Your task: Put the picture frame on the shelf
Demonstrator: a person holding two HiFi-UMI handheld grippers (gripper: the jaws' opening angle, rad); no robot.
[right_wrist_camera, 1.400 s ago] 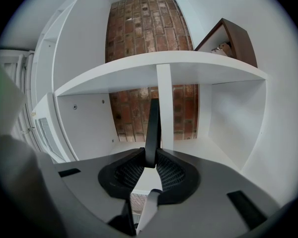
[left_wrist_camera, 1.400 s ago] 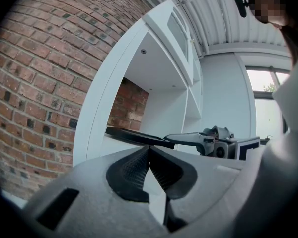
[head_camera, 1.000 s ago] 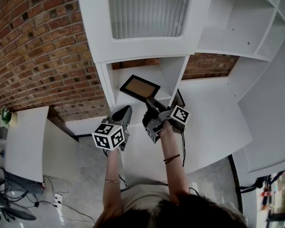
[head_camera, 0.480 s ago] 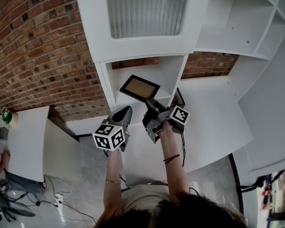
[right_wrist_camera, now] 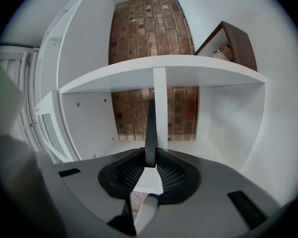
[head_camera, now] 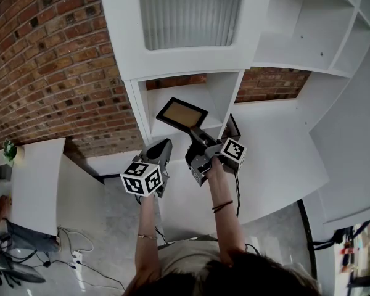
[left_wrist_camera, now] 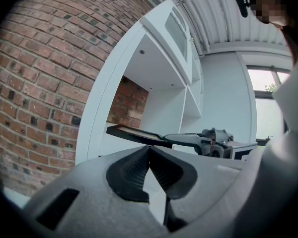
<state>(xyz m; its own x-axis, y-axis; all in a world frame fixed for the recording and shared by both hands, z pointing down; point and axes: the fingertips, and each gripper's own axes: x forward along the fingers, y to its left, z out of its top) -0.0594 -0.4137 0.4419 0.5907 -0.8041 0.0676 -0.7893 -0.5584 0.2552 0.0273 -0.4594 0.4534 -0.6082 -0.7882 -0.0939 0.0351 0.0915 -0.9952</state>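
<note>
The picture frame (head_camera: 182,113) is black-edged with a tan face. It hangs in the air in front of an open white shelf compartment (head_camera: 197,97), nearly flat. My right gripper (head_camera: 196,132) is shut on its near edge. In the right gripper view the picture frame (right_wrist_camera: 150,128) shows edge-on as a thin dark blade between the jaws. My left gripper (head_camera: 161,145) sits lower left of the frame, shut with nothing in it. In the left gripper view the picture frame (left_wrist_camera: 134,133) and the right gripper (left_wrist_camera: 208,140) cross above the closed jaws.
A white shelving unit (head_camera: 191,54) stands against a brick wall (head_camera: 49,60), with a ribbed glass door (head_camera: 188,11) above the compartment. A second dark frame (head_camera: 233,127) leans on the white counter (head_camera: 277,159). A brown box (right_wrist_camera: 231,43) rests on an upper shelf.
</note>
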